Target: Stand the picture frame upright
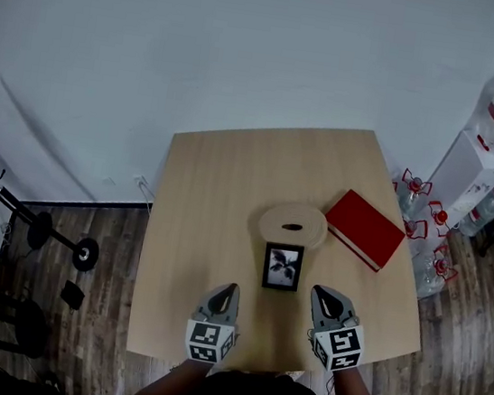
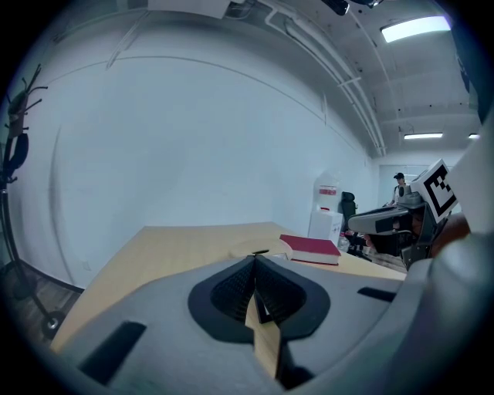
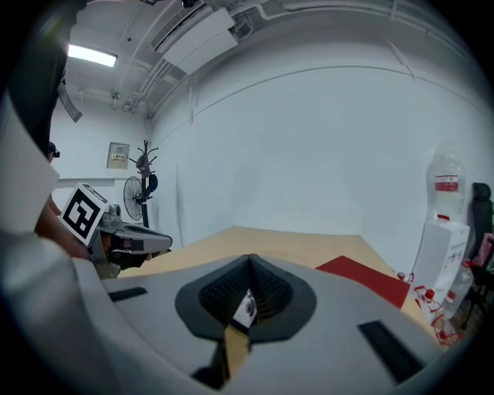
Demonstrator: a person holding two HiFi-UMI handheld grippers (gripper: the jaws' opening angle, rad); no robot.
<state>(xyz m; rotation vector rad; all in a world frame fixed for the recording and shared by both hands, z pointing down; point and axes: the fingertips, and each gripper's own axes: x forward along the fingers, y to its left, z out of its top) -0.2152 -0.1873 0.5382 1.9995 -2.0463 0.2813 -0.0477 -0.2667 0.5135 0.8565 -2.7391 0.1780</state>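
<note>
On the table, the picture frame shows a monochrome plant.

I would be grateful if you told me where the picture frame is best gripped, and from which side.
Probably the black border of the picture frame, midway along its right long edge, coming in from the right. The right claw sits just beside that edge but is shut, so it would need to open first. The round wooden disc crowds the far short edge.

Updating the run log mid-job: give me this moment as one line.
black picture frame: appears upright on light wooden table | left gripper: shut, empty | right gripper: shut, empty | both apart from it
</note>
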